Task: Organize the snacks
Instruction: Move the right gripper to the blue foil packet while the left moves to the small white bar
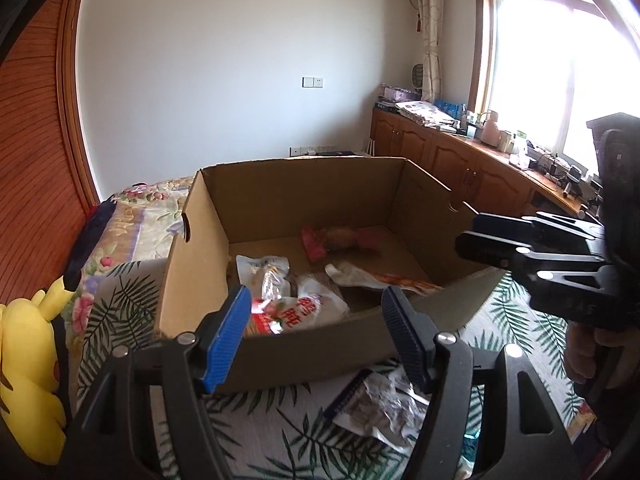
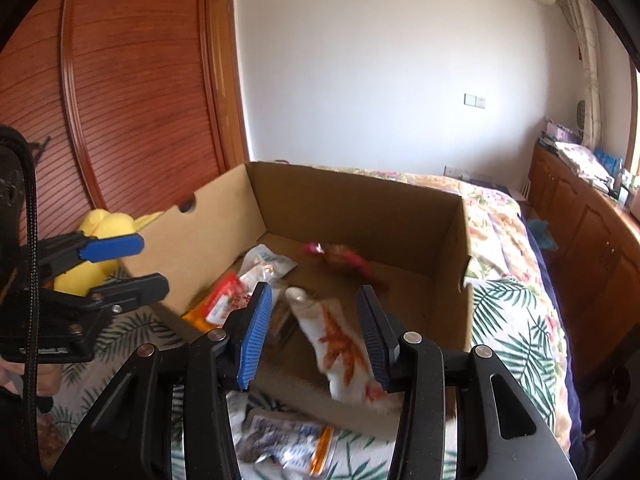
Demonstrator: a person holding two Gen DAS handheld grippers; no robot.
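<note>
Snacks are what I'm sorting, and most already lie in the cardboard box [image 1: 208, 248] on the bed [image 1: 132, 216], which is the biggest thing before me. Inside, a pink-ended packet [image 1: 336, 240] rests toward the far wall, a clear packet [image 1: 264, 272] and a red-and-white packet [image 1: 296, 312] sit against the near left, and a white packet with orange print [image 2: 340, 340] lies near the front wall; blur keeps me from telling whether it is resting or dropping. One silver packet [image 1: 380, 404] remains outside on the leafy bedspread, just beside the front wall, long axis running left to right.

My left gripper [image 1: 316, 336] hangs over the front edge, fingers [image 1: 226, 336] apart and empty. My right gripper [image 2: 316, 336] is also spread wide, holding nothing. The silver packet lies below and between both; I judge the left slightly nearer, needing a dip downward and back.
</note>
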